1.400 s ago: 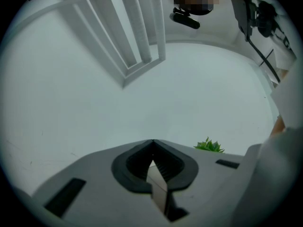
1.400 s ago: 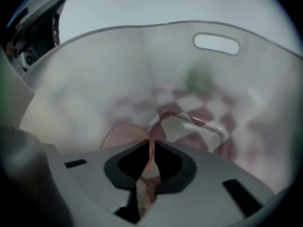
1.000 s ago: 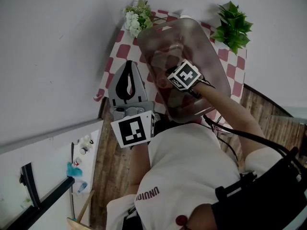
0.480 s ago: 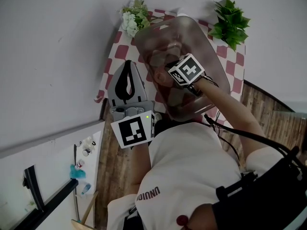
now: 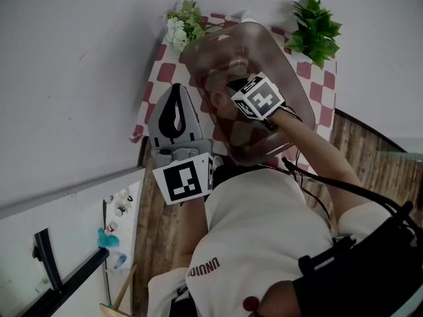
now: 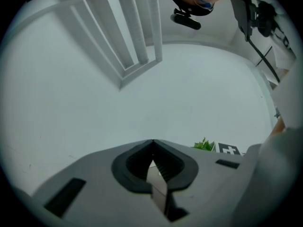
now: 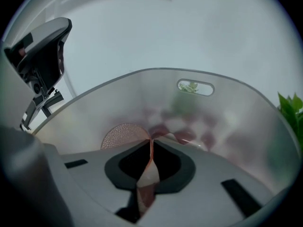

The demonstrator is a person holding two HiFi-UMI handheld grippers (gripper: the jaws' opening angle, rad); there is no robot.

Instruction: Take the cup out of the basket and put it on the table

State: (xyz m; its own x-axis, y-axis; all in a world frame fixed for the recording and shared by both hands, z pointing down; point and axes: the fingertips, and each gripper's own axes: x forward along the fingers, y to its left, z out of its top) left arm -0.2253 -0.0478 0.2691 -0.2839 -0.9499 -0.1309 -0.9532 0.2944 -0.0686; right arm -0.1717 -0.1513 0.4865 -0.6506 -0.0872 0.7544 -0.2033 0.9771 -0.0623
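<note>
In the right gripper view, the right gripper (image 7: pixel 151 141) reached down inside a cloudy see-through basket (image 7: pixel 227 108). Its fingers were closed, tips together, with a thin reddish edge pinched between them that looked like the wall of the cup (image 7: pixel 122 135). The cup's pink, dotted body bulged out just left of the fingertips, low in the basket. Red and white checks showed blurred through the basket's bottom. A handle slot (image 7: pixel 195 86) sat in the far wall, and a green plant (image 7: pixel 289 109) stood beyond the rim on the right.

In the left gripper view, the left gripper (image 6: pixel 152 143) had its fingers closed on nothing and faced a plain white wall (image 6: pixel 189 93).

In the head view, the basket stood on a counter (image 5: pixel 162 78) covered with a checked cloth, between a bunch of white flowers (image 5: pixel 180 26) and the plant. The right gripper was inside the basket, its marker cube (image 5: pixel 258 98) above the middle. The left gripper was held over the counter's near left corner, beside the basket and apart from it.
</note>
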